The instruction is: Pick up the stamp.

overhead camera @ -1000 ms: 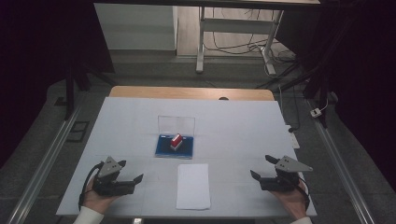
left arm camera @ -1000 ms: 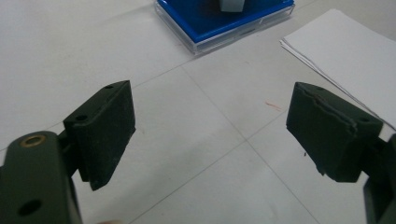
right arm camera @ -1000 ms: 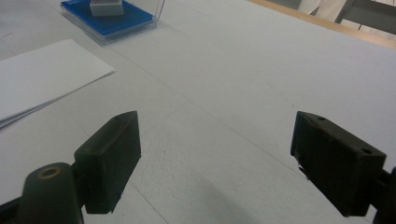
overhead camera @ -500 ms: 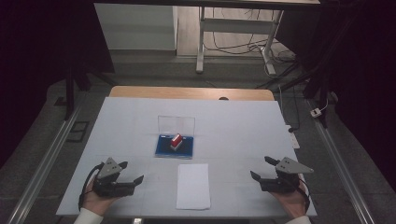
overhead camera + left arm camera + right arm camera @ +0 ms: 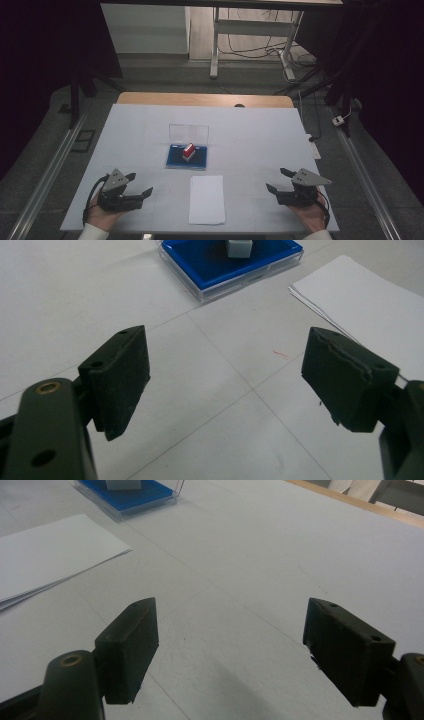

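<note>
Apparently unlabelled blue tray [image 5: 175,159], red-topped block [image 5: 188,151], blank paper [image 5: 206,199]

A blue tray [image 5: 176,158] with a clear lid standing upright behind it lies mid-table, carrying 1 small red-and-white block [image 5: 188,151]. Just in front lies a white paper stack [image 5: 206,198], flat.

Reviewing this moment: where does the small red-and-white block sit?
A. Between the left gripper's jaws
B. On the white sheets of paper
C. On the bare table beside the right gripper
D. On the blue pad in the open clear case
D: in the high view the red-and-white block stands on the blue pad of the clear case, beyond the paper, while the left gripper and right gripper are open and hold nothing.
</note>
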Motion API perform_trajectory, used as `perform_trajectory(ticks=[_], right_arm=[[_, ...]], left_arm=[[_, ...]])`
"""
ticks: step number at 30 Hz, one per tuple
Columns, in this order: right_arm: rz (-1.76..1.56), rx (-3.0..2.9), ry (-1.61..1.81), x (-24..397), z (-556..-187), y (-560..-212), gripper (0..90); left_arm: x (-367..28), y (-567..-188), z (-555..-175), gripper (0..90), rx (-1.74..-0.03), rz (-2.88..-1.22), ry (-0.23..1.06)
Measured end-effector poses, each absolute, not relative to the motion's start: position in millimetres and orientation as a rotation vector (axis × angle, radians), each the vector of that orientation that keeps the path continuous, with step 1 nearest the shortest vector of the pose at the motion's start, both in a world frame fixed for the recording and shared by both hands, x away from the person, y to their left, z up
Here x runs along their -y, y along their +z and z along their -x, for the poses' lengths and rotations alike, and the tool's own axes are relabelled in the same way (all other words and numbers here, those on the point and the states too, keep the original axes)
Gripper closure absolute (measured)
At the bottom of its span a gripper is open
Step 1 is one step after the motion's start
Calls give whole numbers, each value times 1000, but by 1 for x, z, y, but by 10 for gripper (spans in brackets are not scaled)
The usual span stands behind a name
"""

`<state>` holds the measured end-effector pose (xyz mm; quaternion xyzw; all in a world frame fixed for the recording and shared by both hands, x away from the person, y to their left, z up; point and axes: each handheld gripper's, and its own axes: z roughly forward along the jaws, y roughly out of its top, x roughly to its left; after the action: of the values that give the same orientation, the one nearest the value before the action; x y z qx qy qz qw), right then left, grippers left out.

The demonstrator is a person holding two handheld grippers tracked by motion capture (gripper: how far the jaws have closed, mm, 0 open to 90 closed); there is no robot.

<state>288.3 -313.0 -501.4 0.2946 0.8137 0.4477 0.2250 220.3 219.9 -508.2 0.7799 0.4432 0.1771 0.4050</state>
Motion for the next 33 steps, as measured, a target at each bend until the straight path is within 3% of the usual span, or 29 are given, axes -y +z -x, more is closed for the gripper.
perform_trajectory(ticks=[12,33], right_arm=[[-810,-2228,1273,315,-285,-499,230],[-797,-2238,1232,303,-285,-500,250]], left_arm=[[-214,-492,-223,203,-1092,-1954,470],[-188,-469,-252,204,-1023,-1966,403]])
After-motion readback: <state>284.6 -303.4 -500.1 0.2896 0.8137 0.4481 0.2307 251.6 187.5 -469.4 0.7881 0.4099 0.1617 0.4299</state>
